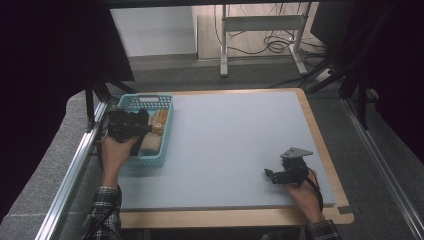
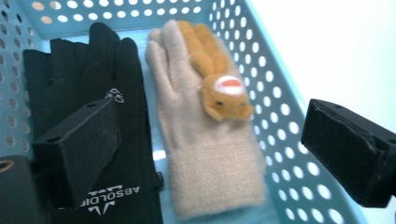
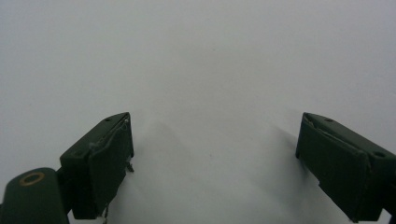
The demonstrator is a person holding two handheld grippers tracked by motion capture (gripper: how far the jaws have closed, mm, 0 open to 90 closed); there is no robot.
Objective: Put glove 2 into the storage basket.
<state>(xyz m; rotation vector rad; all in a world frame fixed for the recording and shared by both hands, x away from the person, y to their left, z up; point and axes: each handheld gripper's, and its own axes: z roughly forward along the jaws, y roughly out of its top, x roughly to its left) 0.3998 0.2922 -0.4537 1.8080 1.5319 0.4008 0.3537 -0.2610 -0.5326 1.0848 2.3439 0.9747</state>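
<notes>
A light-blue perforated basket [image 1: 168, 106] stands at the mat's left edge. In the left gripper view a black glove [image 2: 84, 70] with white lettering and a beige fleece glove [image 2: 201, 154] with an orange plush animal [image 2: 219, 88] on it lie side by side on the floor of the basket [image 2: 280, 93]. My left gripper [image 2: 210, 116] hangs over them, open, its jaws spread and touching neither glove. In the high view the left gripper [image 1: 144, 130] covers the basket's left half, with the beige glove [image 1: 150, 144] beside it. My right gripper [image 1: 271, 176] rests low over the mat near the front right; in its own view the right gripper [image 3: 215, 135] stands open with nothing between its jaws.
A grey-blue mat [image 1: 225, 145] covers most of the wooden table [image 1: 225, 217]. A metal rail [image 1: 75, 165] runs along the left side. Beyond the far edge are desk legs [image 1: 224, 45] and loose cables [image 1: 275, 45] on the floor.
</notes>
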